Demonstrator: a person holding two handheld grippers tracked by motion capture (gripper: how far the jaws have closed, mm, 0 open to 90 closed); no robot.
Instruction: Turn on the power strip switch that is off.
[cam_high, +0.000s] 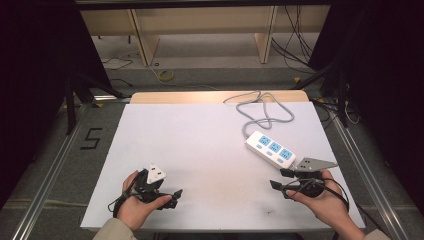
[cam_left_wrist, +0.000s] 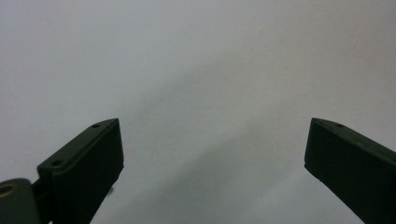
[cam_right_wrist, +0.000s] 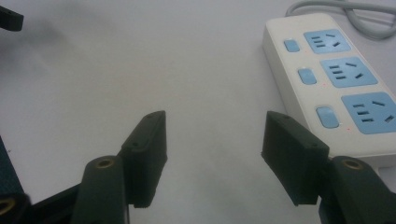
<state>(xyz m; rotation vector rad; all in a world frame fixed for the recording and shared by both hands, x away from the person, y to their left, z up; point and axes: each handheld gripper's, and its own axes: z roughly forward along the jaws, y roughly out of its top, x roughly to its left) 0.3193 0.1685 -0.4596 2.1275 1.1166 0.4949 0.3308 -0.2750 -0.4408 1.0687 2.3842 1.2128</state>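
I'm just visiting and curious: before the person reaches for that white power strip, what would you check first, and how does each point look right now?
1. Right gripper open and holding nothing: ok; its jaws stand apart over bare table.
2. Left gripper open and holding nothing: ok.
3. Power strip lying flat, sockets facing up: ok.
4. Path from right gripper to power strip free of clutter: ok; the strip lies just beside the jaws in the right gripper view.
5. Grey cord out of the way: ok; it loops off toward the far edge of the table.
6. Cord's far end plugged in anywhere: cannot tell.
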